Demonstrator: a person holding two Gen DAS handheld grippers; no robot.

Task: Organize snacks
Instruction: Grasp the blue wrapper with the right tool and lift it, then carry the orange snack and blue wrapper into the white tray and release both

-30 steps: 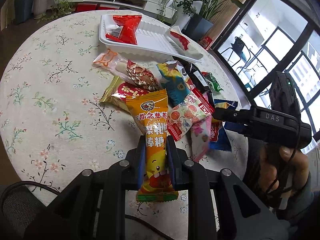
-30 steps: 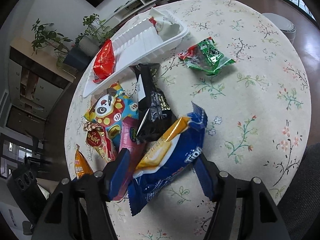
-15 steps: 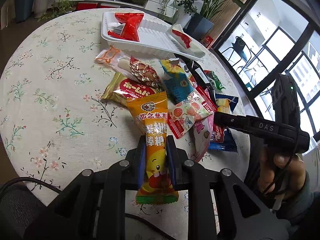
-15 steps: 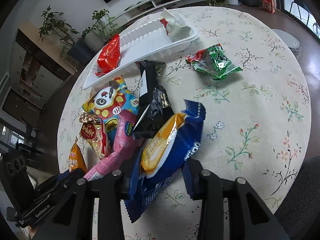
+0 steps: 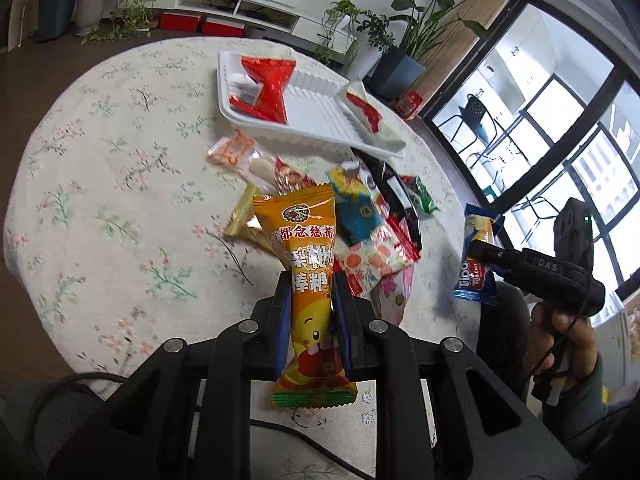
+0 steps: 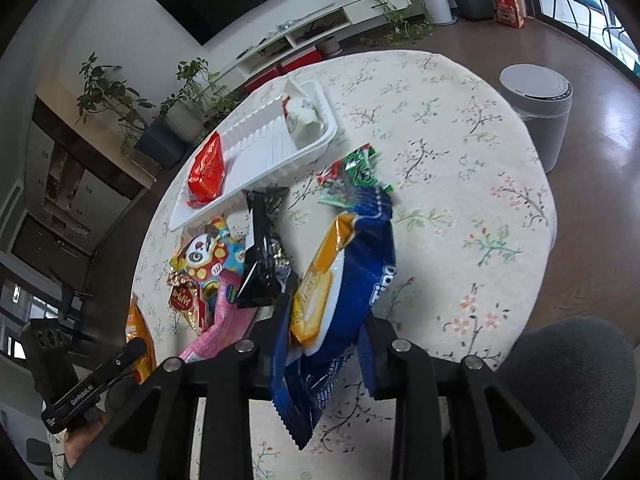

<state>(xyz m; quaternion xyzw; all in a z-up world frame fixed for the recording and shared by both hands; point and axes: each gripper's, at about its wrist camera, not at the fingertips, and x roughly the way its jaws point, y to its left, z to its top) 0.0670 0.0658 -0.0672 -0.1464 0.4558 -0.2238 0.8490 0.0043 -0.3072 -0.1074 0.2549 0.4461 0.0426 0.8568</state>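
In the left wrist view, the left gripper (image 5: 312,300) filled the lower middle of the frame, its jaws pinching an orange candy packet (image 5: 310,288) that stood upright between the blue pads, its top edge rising above them and its crimped bottom hanging below. Left of it the floral tablecloth (image 5: 100,184) lay bare as far as the curved near and left edges of the round table, leaving wide open room. Just beyond the packet a heap of snack wrappers (image 5: 360,224) crowded the centre of the frame. Farther up, the white tray (image 5: 320,116) sat near the far edge of the table with a red packet (image 5: 268,92) at its left end and a white-and-red packet (image 5: 368,114) at its right end; its ribbed middle was bare.

In the right wrist view, the right gripper (image 6: 324,332) had just been closing, and its jaws were clamped on a blue Tipo biscuit packet (image 6: 352,276), which ran up from between the fingers toward the centre of the frame. To the right the cloth was open out to the table's rim. A green packet (image 6: 356,174) lay beyond the blue packet's tip, and a black packet (image 6: 264,248) lay to its left, below the tray's near rim.
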